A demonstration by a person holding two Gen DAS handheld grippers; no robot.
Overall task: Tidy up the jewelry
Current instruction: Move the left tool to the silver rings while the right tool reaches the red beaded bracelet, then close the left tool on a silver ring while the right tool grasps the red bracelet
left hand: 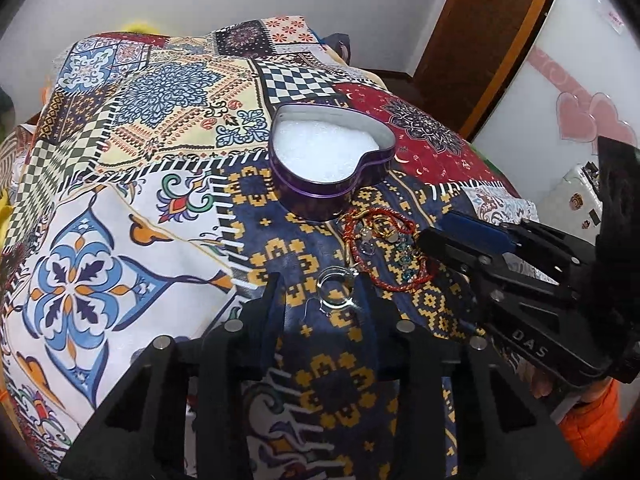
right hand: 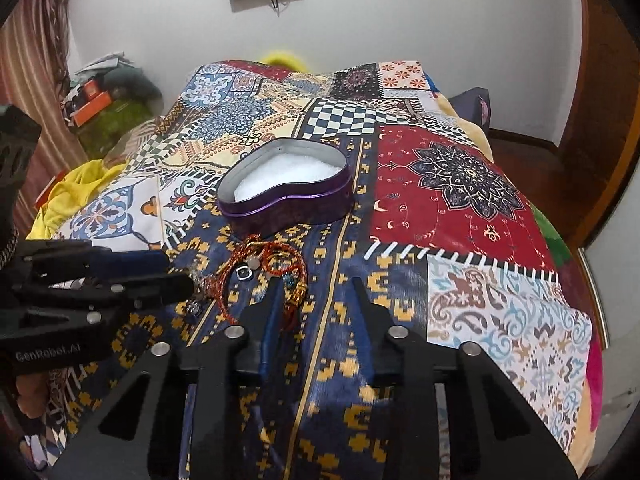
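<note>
A bed is being covered by a patchwork-print bedspread point(left hand: 132, 216), patterned in navy, yellow, red, cream and checkerboard panels; near its middle an open heart-shaped purple tin point(left hand: 330, 158) is being shown, lined inside with white padding, its lid nowhere in sight.

Just in front of the tin, on the navy-and-yellow panel, a small tangle of jewelry is being displayed: red beaded bracelets point(left hand: 384, 248) are lying looped over one another, with small gold and blue charms caught among them; a clear glass ring pendant point(left hand: 336, 290) is lying at the near edge of the pile, slightly apart from the red loops.

In the left wrist view, the left gripper point(left hand: 326, 292) is being held low over the bedspread with its two black fingers spread apart; the clear pendant is lying between their tips, and whether it is being touched cannot be told.

The right gripper point(right hand: 314, 290) is being held with its fingers also spread apart; its left finger is resting at the edge of the bracelet pile, beside a gold-capped bead, while its right finger is standing over bare cloth; nothing is being clamped.

Behind the bed, a white wall point(right hand: 360, 20) and a wooden door frame point(left hand: 476, 40) are being shown.
</note>
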